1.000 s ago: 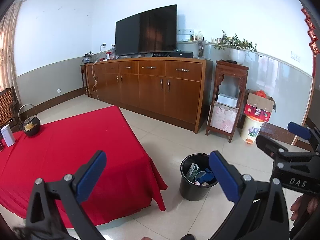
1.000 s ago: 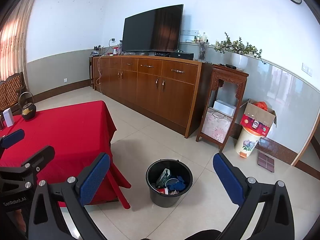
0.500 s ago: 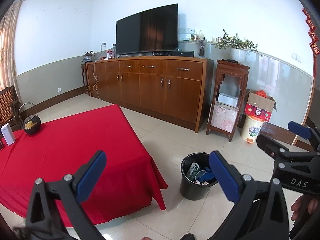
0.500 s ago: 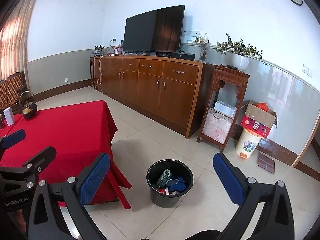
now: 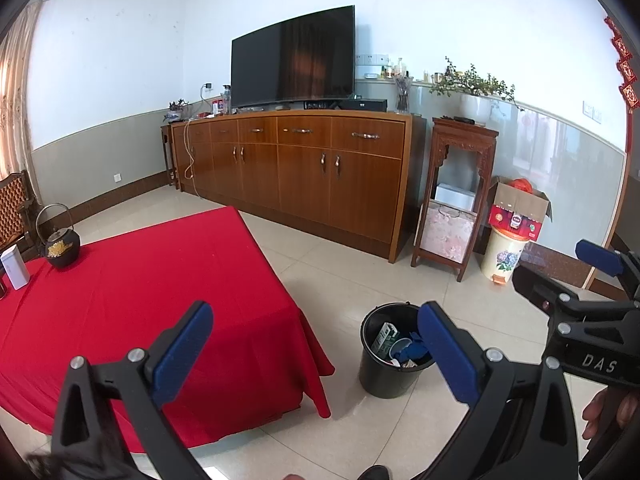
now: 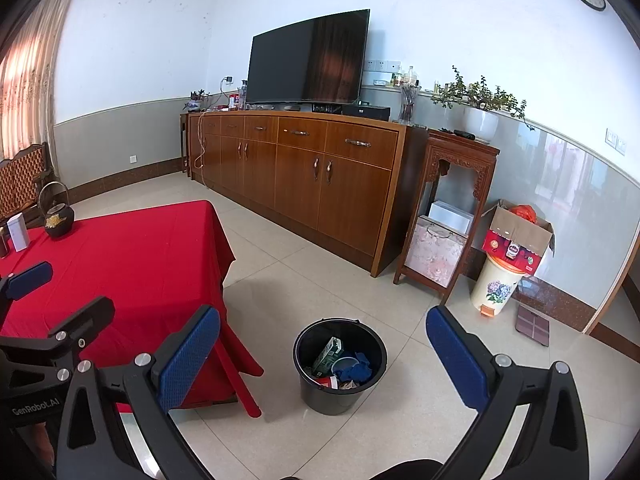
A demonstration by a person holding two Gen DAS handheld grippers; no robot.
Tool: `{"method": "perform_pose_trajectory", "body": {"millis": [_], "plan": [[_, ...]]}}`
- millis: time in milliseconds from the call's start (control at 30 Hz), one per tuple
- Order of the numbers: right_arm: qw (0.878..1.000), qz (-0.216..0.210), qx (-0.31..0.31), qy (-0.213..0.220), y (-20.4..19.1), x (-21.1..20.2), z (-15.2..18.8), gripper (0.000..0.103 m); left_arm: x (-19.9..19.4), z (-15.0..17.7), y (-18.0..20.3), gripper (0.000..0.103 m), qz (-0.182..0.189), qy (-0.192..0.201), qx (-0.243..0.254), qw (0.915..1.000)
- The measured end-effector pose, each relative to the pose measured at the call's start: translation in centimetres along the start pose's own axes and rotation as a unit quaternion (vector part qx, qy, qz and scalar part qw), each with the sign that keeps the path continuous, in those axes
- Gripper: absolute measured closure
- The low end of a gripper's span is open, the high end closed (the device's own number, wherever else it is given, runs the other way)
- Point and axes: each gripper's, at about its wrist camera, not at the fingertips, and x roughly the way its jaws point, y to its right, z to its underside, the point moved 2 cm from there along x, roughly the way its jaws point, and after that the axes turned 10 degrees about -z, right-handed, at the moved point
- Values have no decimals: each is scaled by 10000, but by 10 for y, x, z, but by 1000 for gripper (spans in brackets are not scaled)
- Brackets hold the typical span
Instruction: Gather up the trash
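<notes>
red tablecloth point(image 5: 132, 292), black bin point(image 6: 340, 360), blue-padded claw point(image 6: 324, 356)

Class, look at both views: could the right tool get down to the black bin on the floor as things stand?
Probably yes. The right tool is open and holds nothing, and the black bin stands on bare tile right ahead of it, beside the red tablecloth, with nothing between.

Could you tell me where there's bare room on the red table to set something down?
Most of the red tablecloth is bare, from the middle to the corner nearest the black bin. Only the far left end is occupied: a dark kettle and a white box stand there.
</notes>
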Motion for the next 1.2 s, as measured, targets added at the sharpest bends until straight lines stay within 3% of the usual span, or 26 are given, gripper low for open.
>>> {"method": "perform_pose_trajectory", "body": {"millis": [933, 1200], "plan": [[10000, -6, 10, -40, -2, 5, 2, 0, 3, 2, -1, 0, -54, 37, 34, 10000], [10000, 15, 18, -14, -2, 5, 3, 0, 0, -2, -5, 0, 131, 186, 1, 9997]]}}
